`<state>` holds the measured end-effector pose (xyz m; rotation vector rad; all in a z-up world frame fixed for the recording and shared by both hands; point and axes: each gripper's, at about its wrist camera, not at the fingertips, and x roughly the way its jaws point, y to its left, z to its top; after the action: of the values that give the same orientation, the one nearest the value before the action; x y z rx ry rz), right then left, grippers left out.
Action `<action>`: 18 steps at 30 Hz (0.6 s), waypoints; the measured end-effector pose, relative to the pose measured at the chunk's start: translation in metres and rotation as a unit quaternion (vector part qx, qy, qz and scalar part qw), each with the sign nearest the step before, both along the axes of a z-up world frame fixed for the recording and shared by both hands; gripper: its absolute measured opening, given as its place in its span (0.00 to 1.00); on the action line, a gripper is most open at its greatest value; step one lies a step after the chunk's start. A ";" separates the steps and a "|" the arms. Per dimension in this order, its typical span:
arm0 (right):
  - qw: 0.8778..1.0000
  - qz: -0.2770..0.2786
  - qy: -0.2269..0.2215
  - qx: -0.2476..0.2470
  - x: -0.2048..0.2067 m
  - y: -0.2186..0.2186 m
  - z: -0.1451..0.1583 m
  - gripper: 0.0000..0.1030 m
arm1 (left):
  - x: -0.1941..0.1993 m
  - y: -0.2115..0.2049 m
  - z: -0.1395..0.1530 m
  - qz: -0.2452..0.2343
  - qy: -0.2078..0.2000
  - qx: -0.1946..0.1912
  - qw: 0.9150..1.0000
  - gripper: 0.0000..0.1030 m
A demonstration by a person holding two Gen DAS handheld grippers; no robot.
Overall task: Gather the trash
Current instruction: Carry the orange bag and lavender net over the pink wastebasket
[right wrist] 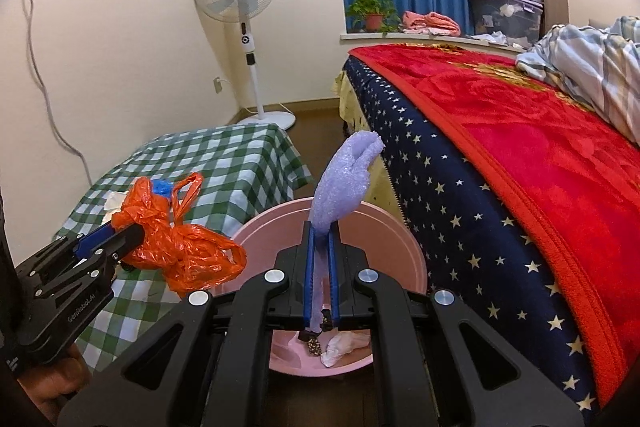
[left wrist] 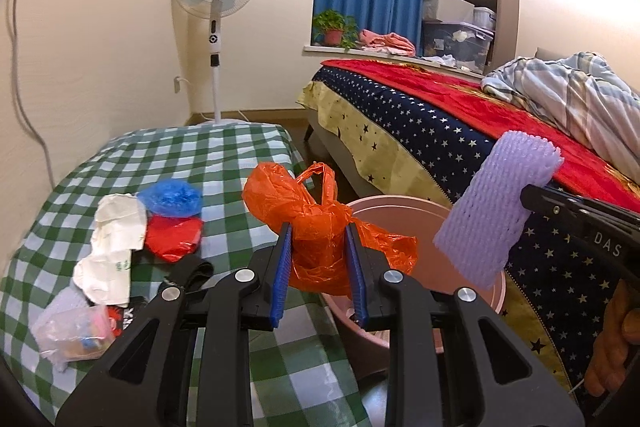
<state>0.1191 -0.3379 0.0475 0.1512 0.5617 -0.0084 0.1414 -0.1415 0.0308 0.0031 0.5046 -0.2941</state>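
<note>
The left gripper (left wrist: 318, 251) is clenched on an orange plastic bag (left wrist: 320, 227), held at the near rim of a pink bin (right wrist: 400, 239) on the floor between the checked counter (left wrist: 224, 163) and the bed (right wrist: 520, 147). The right gripper (right wrist: 321, 267) pinches a purple foam net (right wrist: 344, 183) upright above the bin, which holds one crumpled white wad (right wrist: 344, 345) and a dark scrap. On the counter lie a blue bag (left wrist: 172, 197), a red bag (left wrist: 174, 237), white paper (left wrist: 114, 243) and a clear packet (left wrist: 74, 331). "GenRoboAI" is printed on the left gripper's side.
</note>
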 end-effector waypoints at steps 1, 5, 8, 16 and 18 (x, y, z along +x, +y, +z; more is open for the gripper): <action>1.000 -0.001 0.001 -0.001 0.002 0.000 -0.001 0.07 | 0.002 -0.001 -0.001 -0.001 0.001 0.000 1.000 0.25; 1.000 -0.006 0.005 -0.004 0.007 -0.001 -0.005 0.07 | 0.008 -0.007 -0.006 -0.005 0.005 -0.003 1.000 0.25; 1.000 -0.009 0.006 -0.005 0.010 -0.001 -0.007 0.07 | 0.012 -0.012 -0.008 -0.010 0.006 -0.003 1.000 0.25; 1.000 -0.011 0.009 -0.011 0.015 0.003 -0.010 0.07 | 0.017 -0.020 -0.012 -0.019 0.006 0.000 1.000 0.25; 1.000 -0.011 0.009 -0.012 0.015 0.002 -0.011 0.07 | 0.019 -0.020 -0.013 -0.019 0.007 -0.001 1.000 0.25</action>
<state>0.1346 -0.3355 0.0363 0.1339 0.5785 -0.0376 0.1603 -0.1614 0.0176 0.0081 0.5193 -0.3330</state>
